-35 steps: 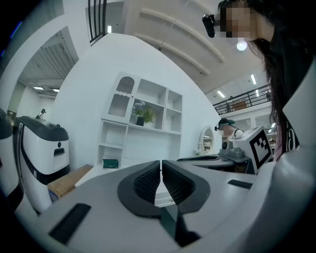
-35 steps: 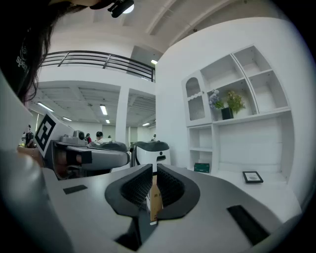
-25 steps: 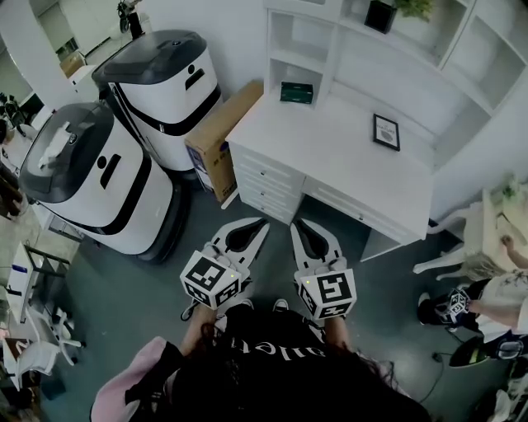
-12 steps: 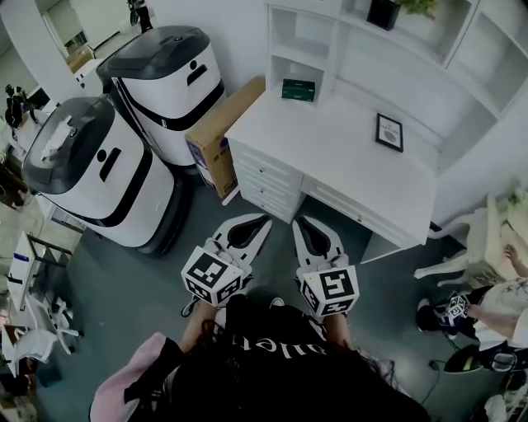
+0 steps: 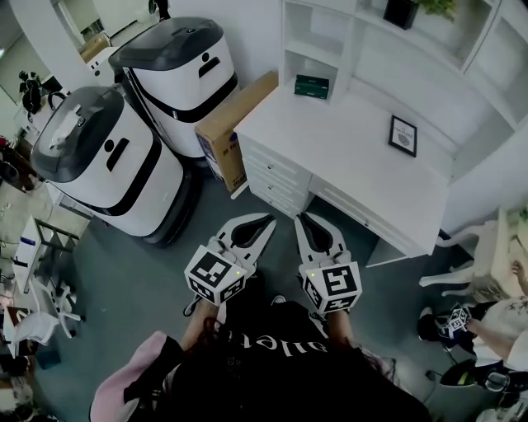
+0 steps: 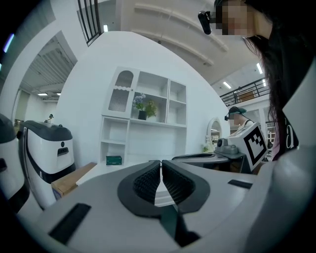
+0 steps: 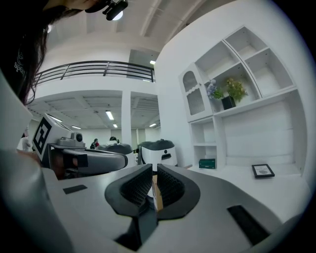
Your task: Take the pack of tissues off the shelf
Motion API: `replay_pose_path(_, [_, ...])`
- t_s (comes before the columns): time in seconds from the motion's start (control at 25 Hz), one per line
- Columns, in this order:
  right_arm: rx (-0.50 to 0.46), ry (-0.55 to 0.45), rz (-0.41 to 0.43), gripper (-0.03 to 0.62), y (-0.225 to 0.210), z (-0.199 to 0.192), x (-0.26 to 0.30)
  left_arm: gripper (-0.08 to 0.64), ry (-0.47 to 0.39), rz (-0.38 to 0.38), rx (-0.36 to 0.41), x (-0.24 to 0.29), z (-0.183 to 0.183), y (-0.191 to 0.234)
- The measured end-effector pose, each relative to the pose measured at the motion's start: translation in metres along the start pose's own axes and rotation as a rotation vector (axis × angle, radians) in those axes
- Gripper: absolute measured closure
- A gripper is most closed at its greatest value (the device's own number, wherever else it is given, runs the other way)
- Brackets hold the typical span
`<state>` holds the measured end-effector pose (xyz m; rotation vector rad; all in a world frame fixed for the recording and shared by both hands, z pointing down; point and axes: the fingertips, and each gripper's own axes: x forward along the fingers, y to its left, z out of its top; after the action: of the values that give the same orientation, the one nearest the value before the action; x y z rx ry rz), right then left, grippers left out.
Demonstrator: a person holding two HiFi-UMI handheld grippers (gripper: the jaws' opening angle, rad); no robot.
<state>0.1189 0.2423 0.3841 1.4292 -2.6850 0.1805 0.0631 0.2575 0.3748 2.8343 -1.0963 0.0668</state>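
The green pack of tissues [image 5: 312, 86] lies in the lowest cubby of the white shelf unit [image 5: 318, 45], at the back left of the white desk [image 5: 351, 152]. It also shows small and far off, as the tissue pack [image 6: 113, 160] in the left gripper view and the tissue pack [image 7: 207, 163] in the right gripper view. My left gripper [image 5: 268, 221] and right gripper [image 5: 302, 218] are held side by side over the floor, short of the desk's front. Both are shut and hold nothing, as the left gripper [image 6: 161, 163] and right gripper [image 7: 153, 168] show close up.
Two large white-and-black robots [image 5: 103, 161] [image 5: 177, 70] stand to the left, with a cardboard box [image 5: 235, 124] leaning against the desk's drawers [image 5: 276, 177]. A small picture frame [image 5: 403, 136] lies on the desk. A potted plant [image 5: 410, 10] sits on an upper shelf. Another person [image 5: 495, 325] sits at the right.
The head view has swung, so the desk and robots sit further right in the picture. Both grippers have edged forward towards the desk, still shut and side by side.
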Motion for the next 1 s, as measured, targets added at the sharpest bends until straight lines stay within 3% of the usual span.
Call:
replay_pose_path(0.4, [0.018,0.027,-0.034,0.529,-0.028,-0.004,0.062,0.535,0.012,-0.025,-0.013,0.036,-0.006,0.063])
replay_pose_path(1.0, [0.021,0.03,-0.12,0.528,-0.063,0.031,0.244,0.535,-0.01,-0.159,0.013,0.103,0.026,0.239])
